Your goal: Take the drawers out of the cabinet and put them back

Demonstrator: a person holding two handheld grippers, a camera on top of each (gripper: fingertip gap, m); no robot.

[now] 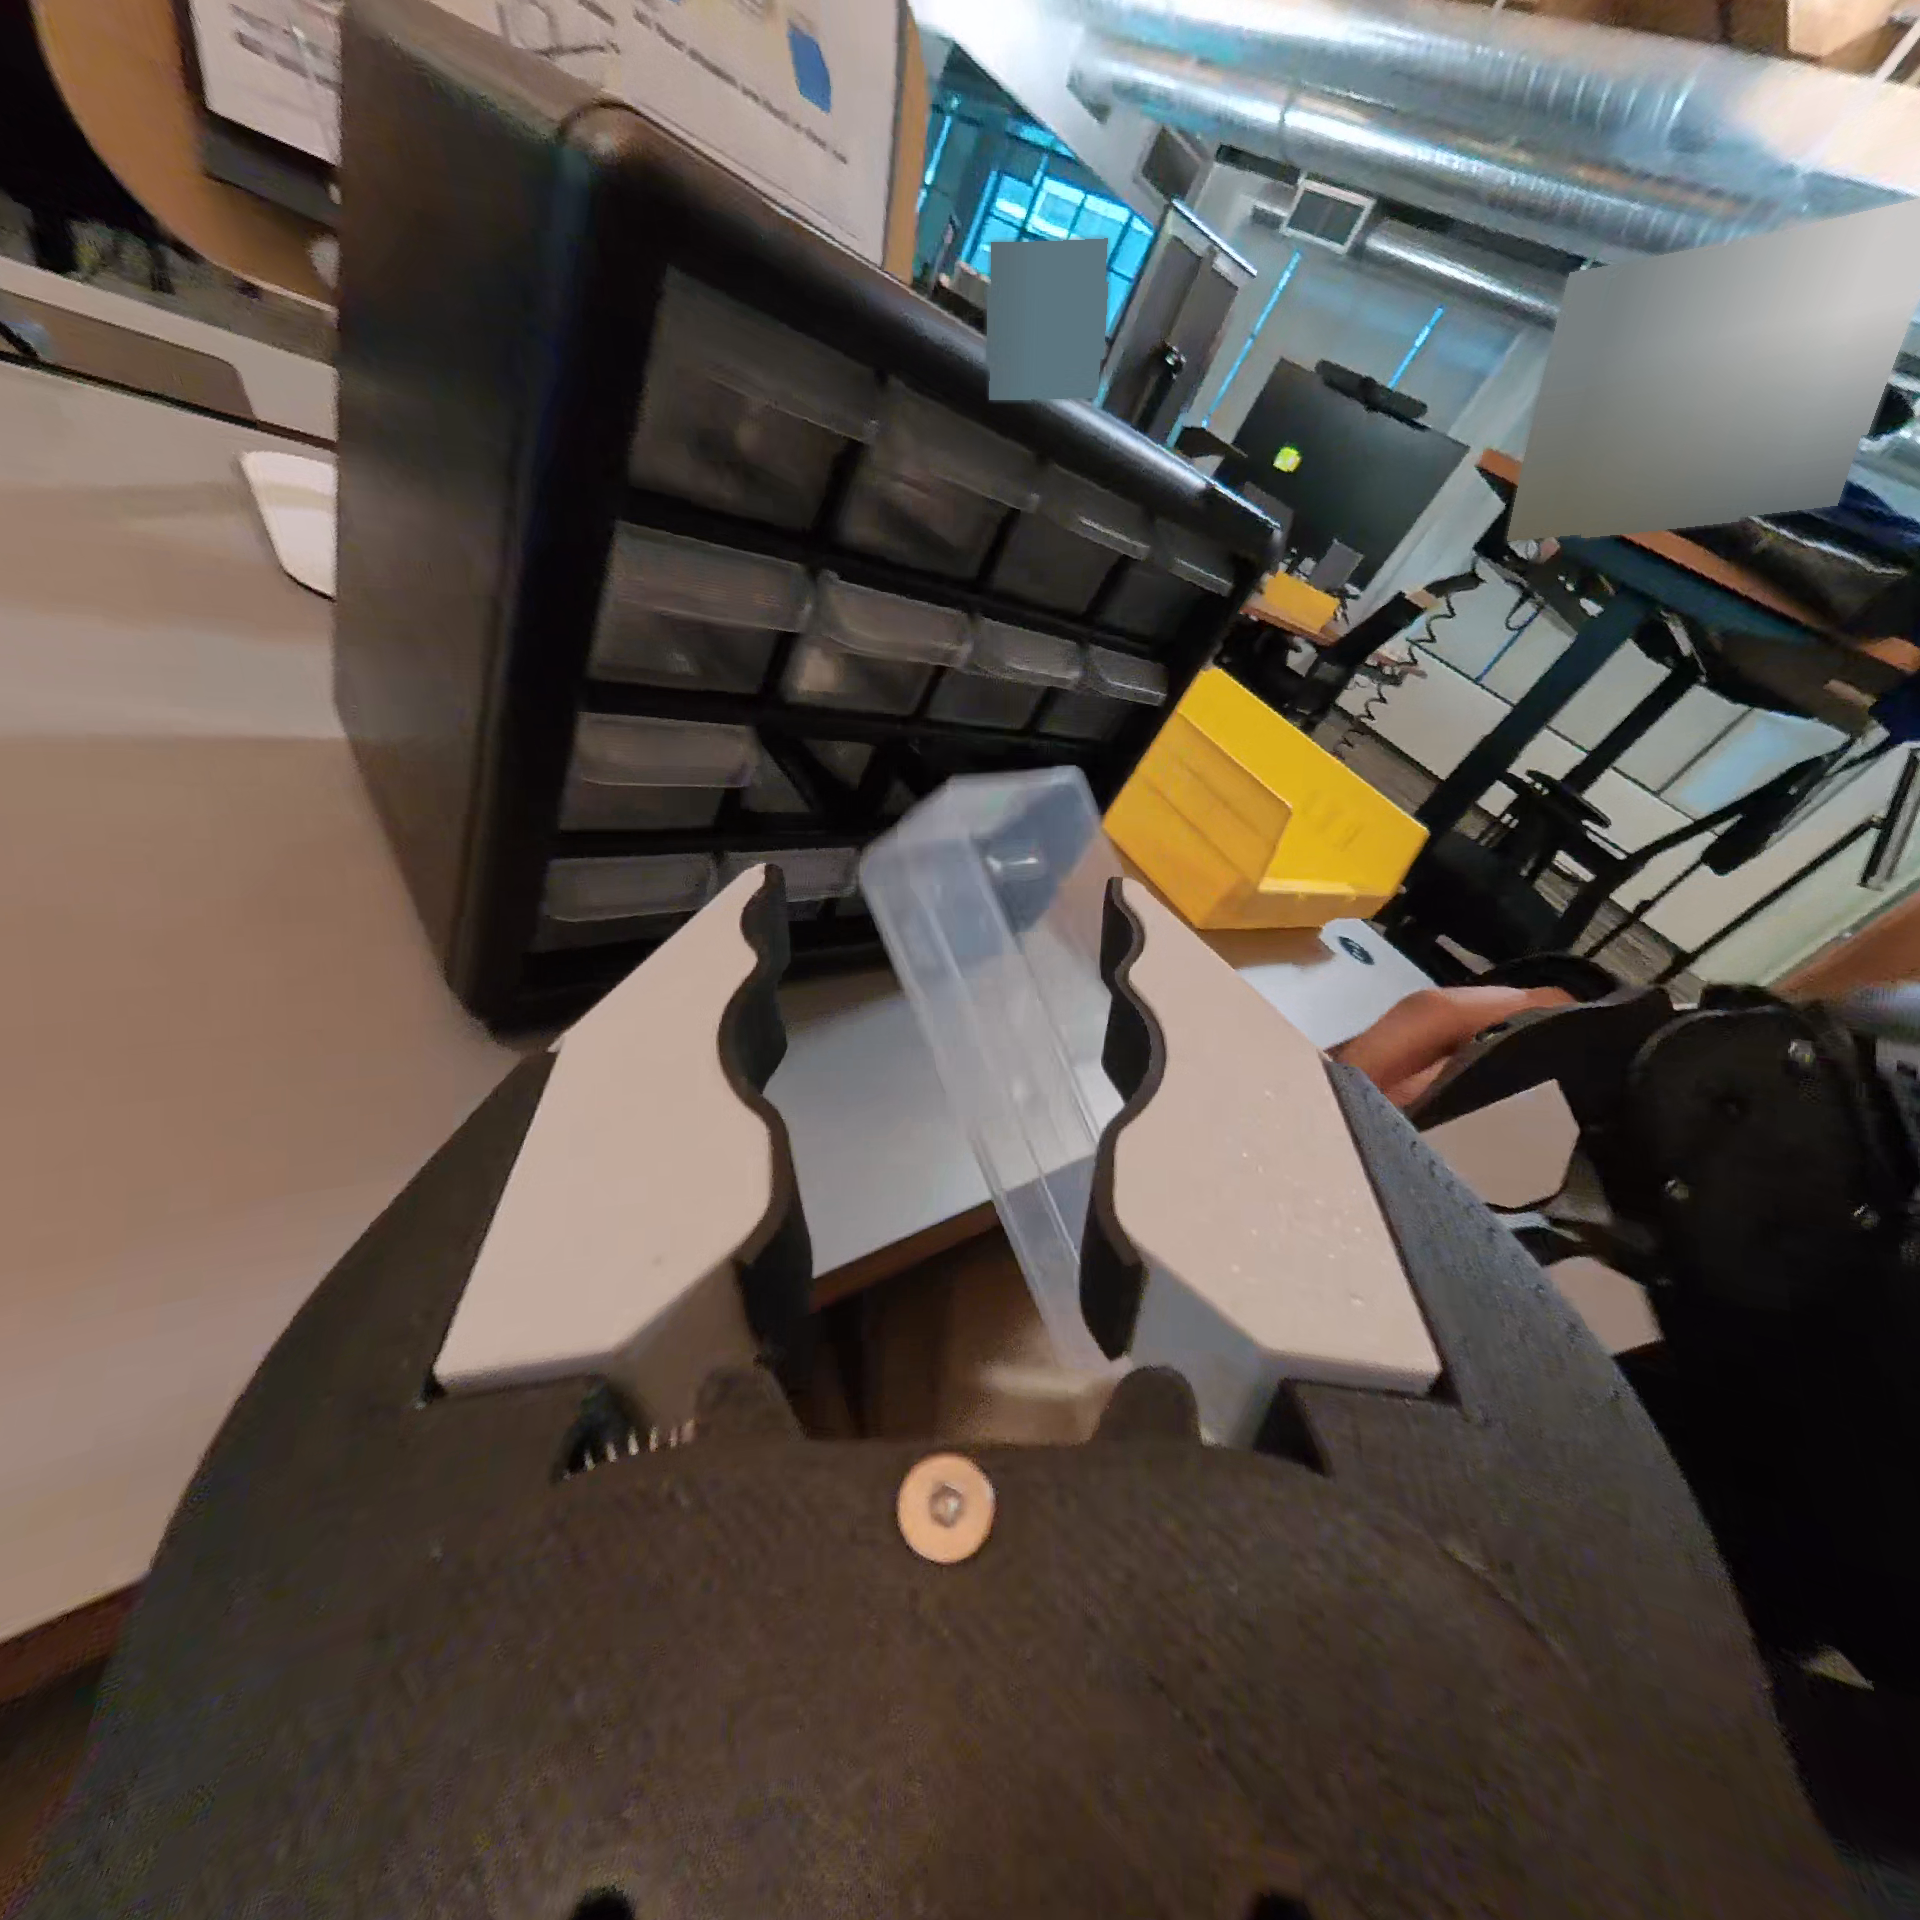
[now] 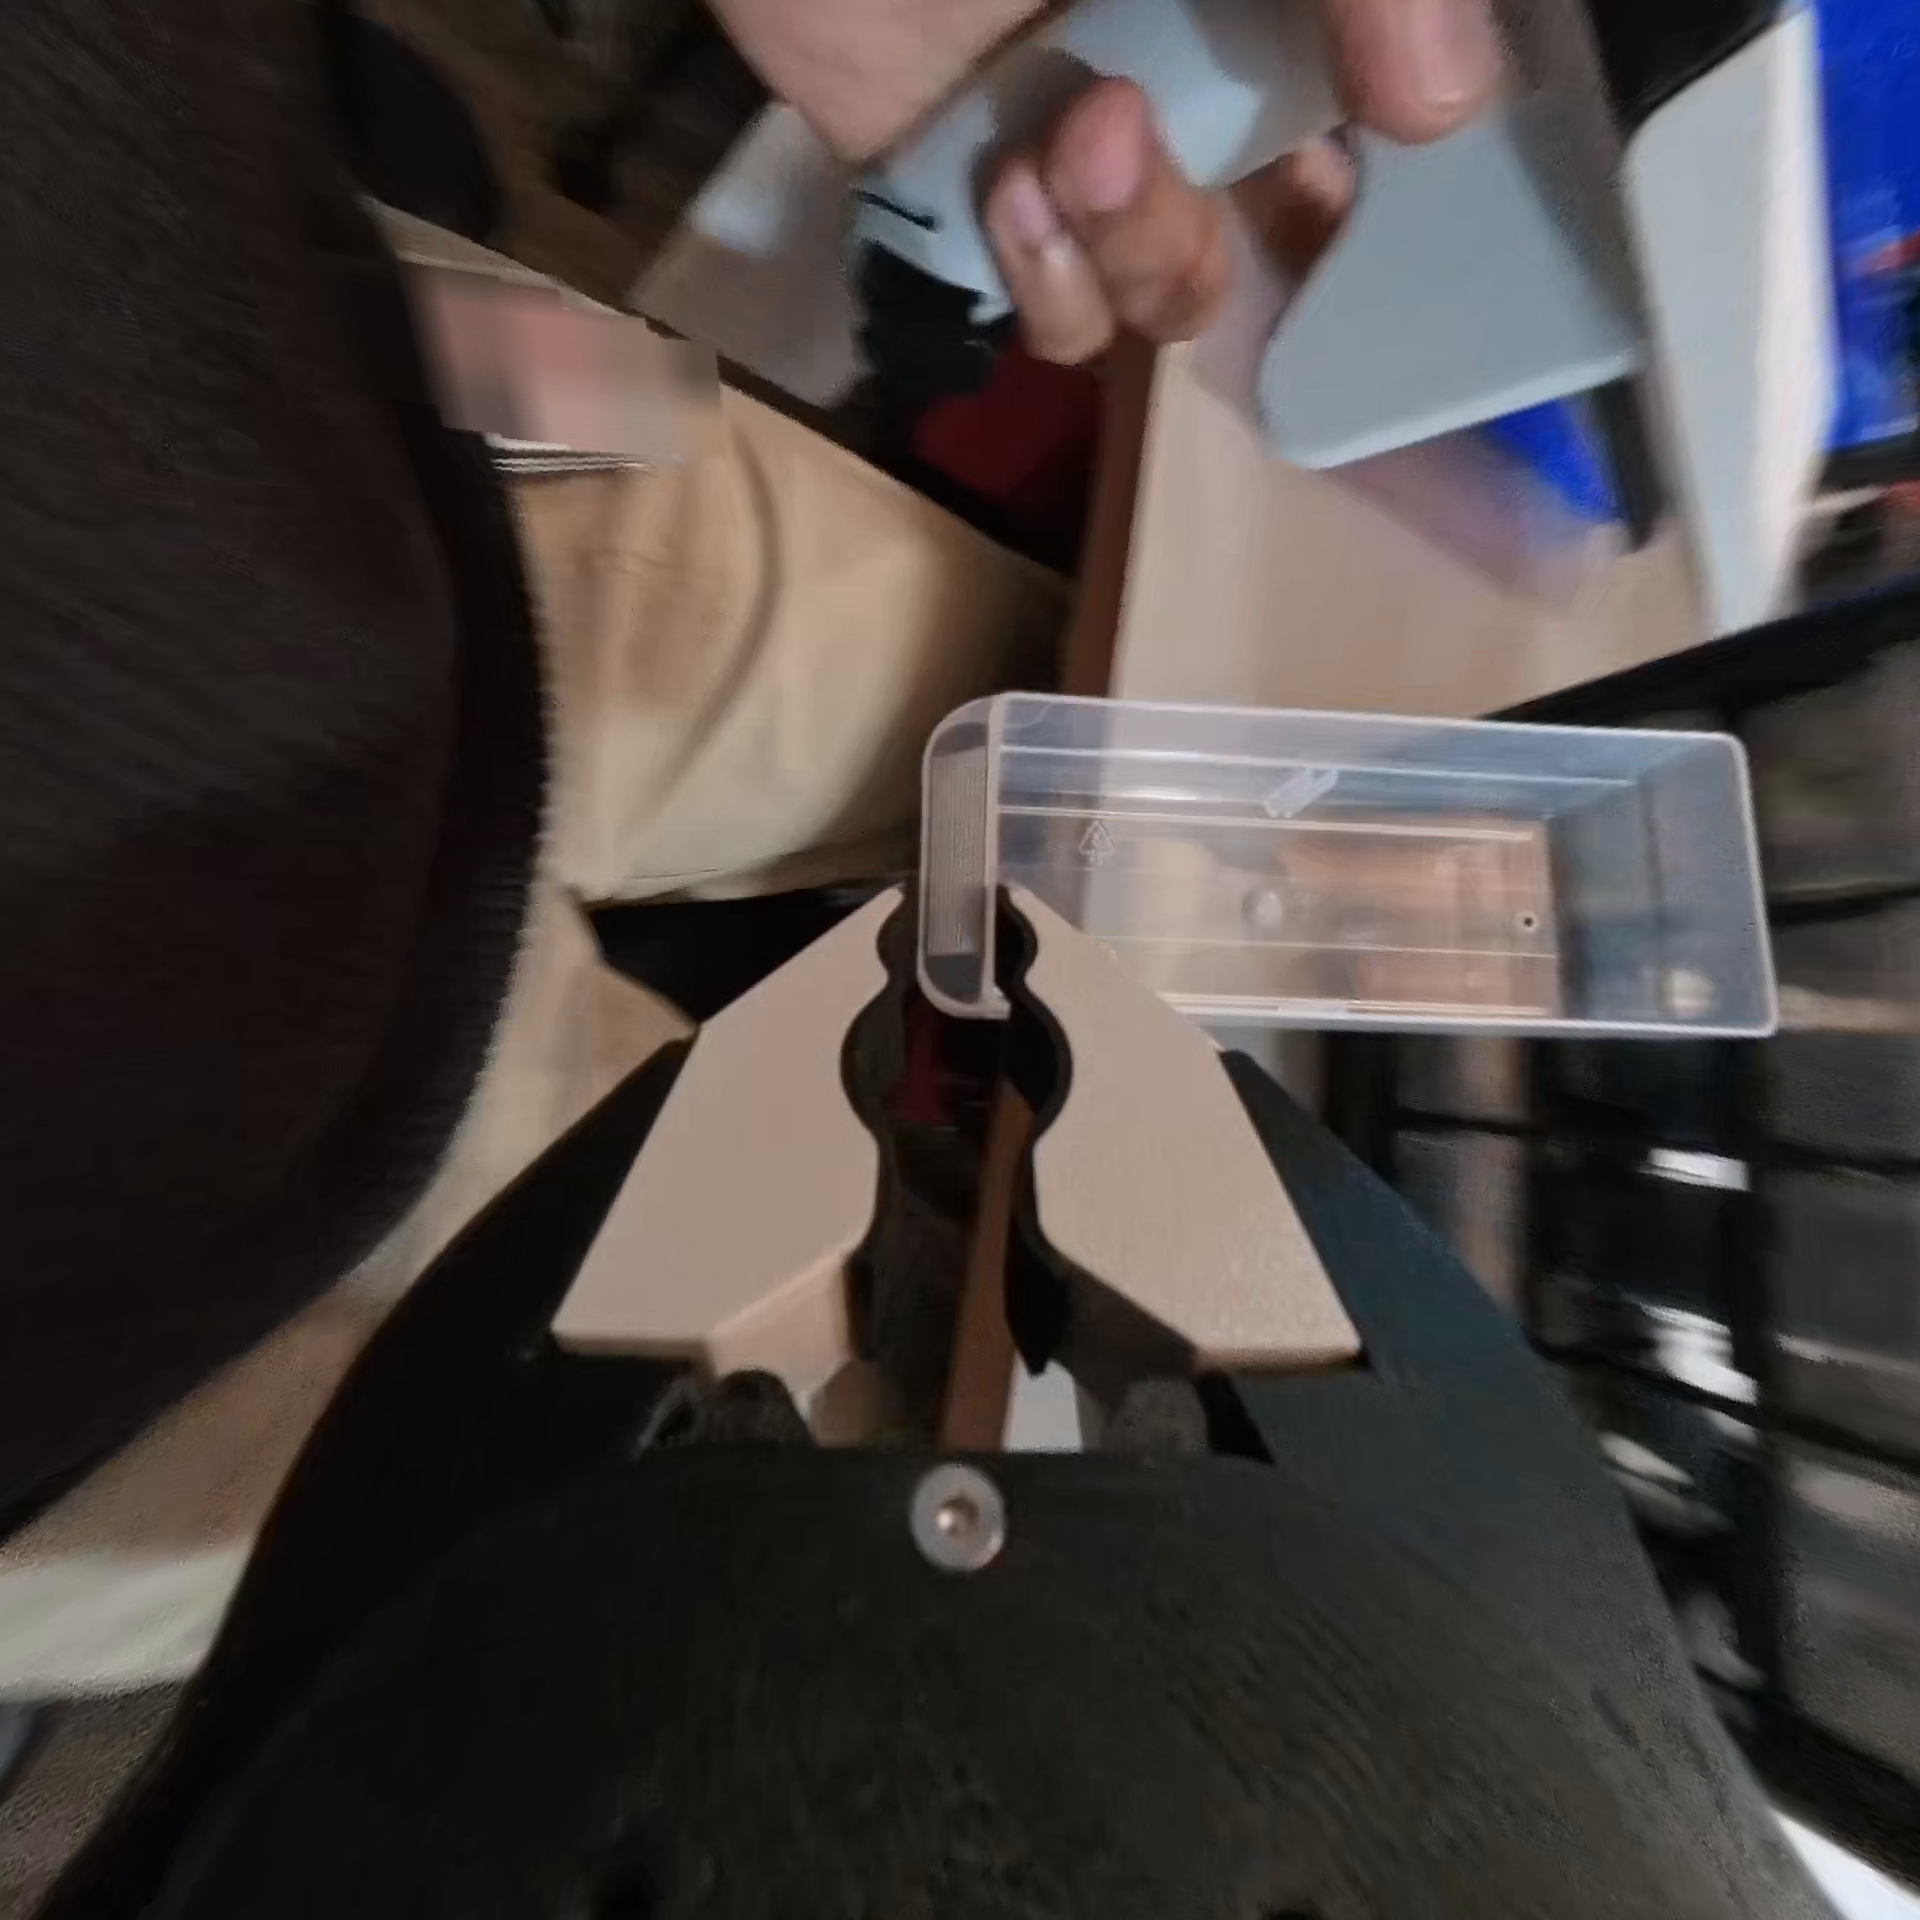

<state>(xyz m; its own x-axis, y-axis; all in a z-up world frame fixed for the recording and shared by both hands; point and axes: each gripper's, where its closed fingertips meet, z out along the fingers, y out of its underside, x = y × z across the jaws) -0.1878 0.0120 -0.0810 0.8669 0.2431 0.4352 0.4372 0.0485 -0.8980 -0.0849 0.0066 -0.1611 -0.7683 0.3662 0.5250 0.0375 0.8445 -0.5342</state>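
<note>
Clear plastic shows in both views: the drawer (image 2: 1340,883) is pinched by its front lip in the right gripper (image 2: 961,951), jaws nearly closed. Only the left wrist view shows the black cabinet (image 1: 665,582), its third row partly vacant, with a yellow bin (image 1: 1262,831) beyond. There the left gripper (image 1: 940,904) stands wide open, the drawer slanting between its fingers over the table edge (image 1: 904,1262).
</note>
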